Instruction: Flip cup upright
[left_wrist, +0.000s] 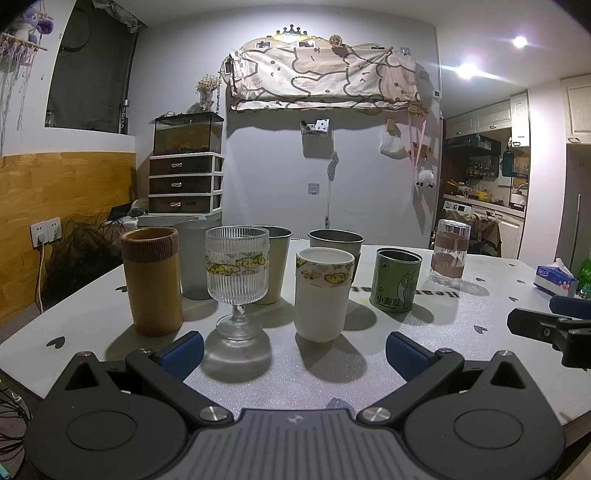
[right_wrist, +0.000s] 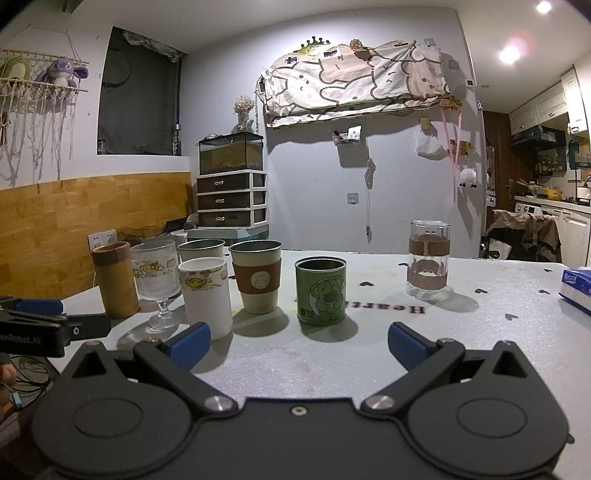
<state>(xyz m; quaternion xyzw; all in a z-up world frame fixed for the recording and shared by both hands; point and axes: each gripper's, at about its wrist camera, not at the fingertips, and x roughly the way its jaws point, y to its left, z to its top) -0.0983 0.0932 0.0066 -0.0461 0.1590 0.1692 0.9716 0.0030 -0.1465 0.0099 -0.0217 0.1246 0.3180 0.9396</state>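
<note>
White speckled foam covers the counter (right_wrist: 480, 332) before you, with open surface between both tools and the row of cups and more bare room toward the right edge near a tissue box (right_wrist: 576, 288). Standing mouth-down apart from the others, at far right of the row, is the clear glass cup (right_wrist: 428, 260) with brown bands; a frosted tumbler (left_wrist: 194, 258) is half hidden behind the bamboo cup (left_wrist: 152, 280) and ribbed goblet (left_wrist: 238, 277). Your left tool (left_wrist: 293, 350) and right tool (right_wrist: 299, 341) both hover level with fingers spread wide, holding nothing.
</note>
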